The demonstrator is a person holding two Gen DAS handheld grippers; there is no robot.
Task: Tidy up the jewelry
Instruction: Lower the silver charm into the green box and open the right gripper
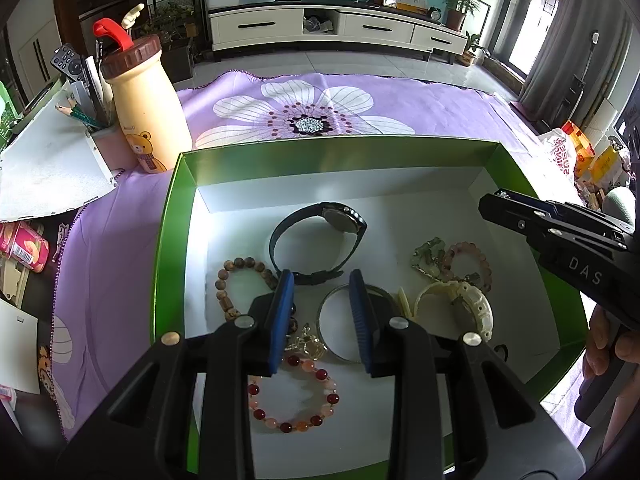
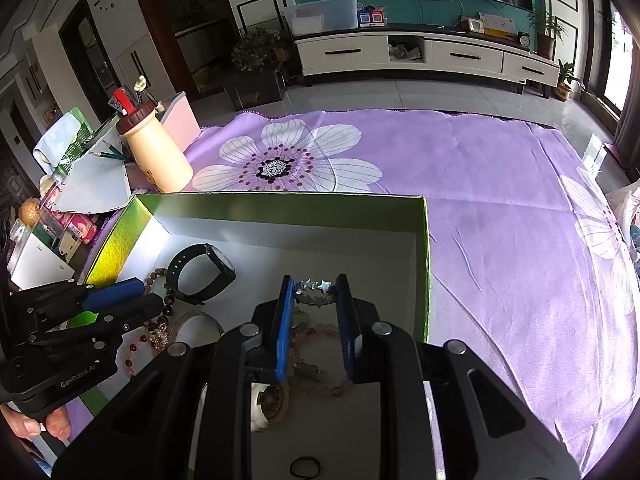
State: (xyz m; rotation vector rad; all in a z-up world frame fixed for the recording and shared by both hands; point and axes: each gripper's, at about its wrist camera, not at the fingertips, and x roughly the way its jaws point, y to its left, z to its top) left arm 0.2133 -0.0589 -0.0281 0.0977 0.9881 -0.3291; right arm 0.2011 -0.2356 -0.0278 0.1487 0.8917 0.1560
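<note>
A green box (image 1: 176,216) with a white floor holds jewelry: a black watch (image 1: 320,236), a brown bead bracelet (image 1: 228,280), a silver bangle (image 1: 340,328), a red and pink bead bracelet (image 1: 296,396), a white watch (image 1: 472,304) and a pink bead bracelet (image 1: 476,264). My left gripper (image 1: 322,280) is open and empty above the bangle. My right gripper (image 2: 315,286) is over the box (image 2: 424,256) and holds a silver star bracelet (image 2: 316,292) between its fingertips. The black watch (image 2: 200,272) lies to its left. A small black ring (image 2: 305,467) lies near the front.
The box sits on a purple flowered cloth (image 2: 500,220). A cream bear bottle (image 1: 144,108) with a brown cap, a pencil cup (image 1: 100,136) and papers (image 1: 44,168) stand at the left. Snack bags (image 1: 576,152) lie at the right edge.
</note>
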